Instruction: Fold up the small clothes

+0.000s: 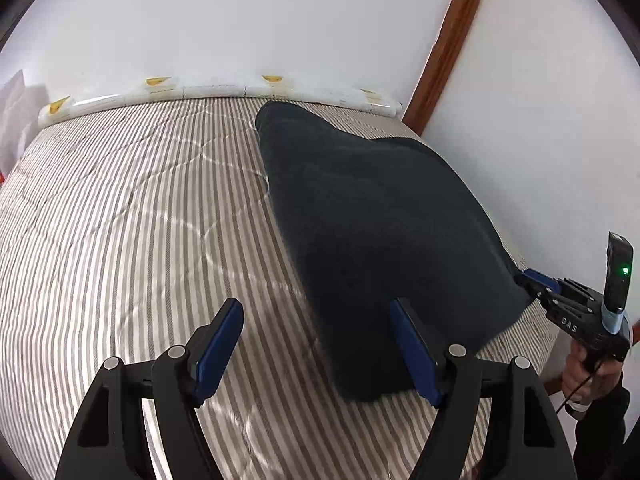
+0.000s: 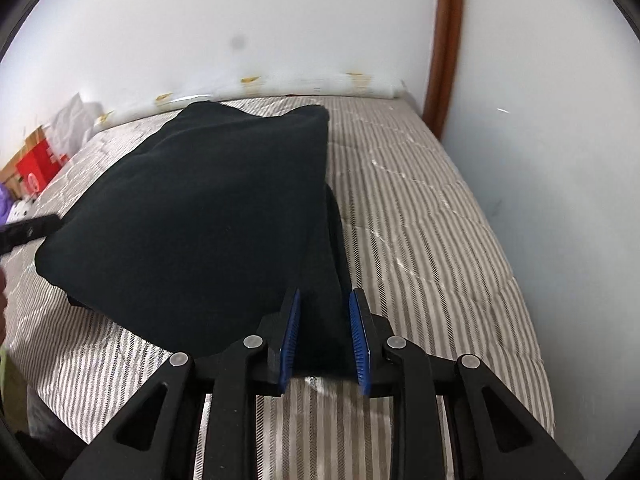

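Both wrist views low, near, sharing striped bed (image 1: 120, 220)

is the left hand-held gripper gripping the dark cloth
No, the left hand-held gripper is wide open over the striped bedcover, with the dark cloth lying only beside its right finger.

garment (image 1: 384, 232) lies on bed (image 1: 132, 208), beside wall (image 1: 540, 128).

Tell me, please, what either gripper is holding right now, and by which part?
The left gripper is open and holds nothing. The right gripper straddles the dark garment at its near corner; whether it grips cannot be told.
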Demonstrator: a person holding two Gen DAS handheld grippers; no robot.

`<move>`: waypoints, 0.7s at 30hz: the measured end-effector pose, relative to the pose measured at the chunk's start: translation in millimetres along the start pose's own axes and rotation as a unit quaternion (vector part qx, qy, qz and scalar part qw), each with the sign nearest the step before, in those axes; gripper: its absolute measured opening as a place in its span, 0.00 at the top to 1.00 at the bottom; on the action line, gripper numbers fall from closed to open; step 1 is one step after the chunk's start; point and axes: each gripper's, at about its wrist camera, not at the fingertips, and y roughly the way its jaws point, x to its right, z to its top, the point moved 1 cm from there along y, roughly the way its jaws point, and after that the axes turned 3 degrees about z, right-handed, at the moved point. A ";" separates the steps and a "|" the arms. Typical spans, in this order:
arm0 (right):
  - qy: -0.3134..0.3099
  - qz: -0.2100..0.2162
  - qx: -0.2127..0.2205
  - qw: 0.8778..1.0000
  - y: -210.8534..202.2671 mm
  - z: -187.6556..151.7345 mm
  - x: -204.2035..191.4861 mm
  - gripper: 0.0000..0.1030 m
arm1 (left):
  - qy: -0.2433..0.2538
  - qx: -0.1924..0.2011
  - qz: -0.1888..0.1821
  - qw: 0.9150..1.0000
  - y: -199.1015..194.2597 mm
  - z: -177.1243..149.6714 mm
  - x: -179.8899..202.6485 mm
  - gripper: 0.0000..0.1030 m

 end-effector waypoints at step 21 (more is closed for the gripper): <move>0.085 0.011 -0.007 0.996 -9.7 -15.6 15.8 0.74 | 0.002 0.009 0.018 1.000 -12.5 -18.8 5.3 0.28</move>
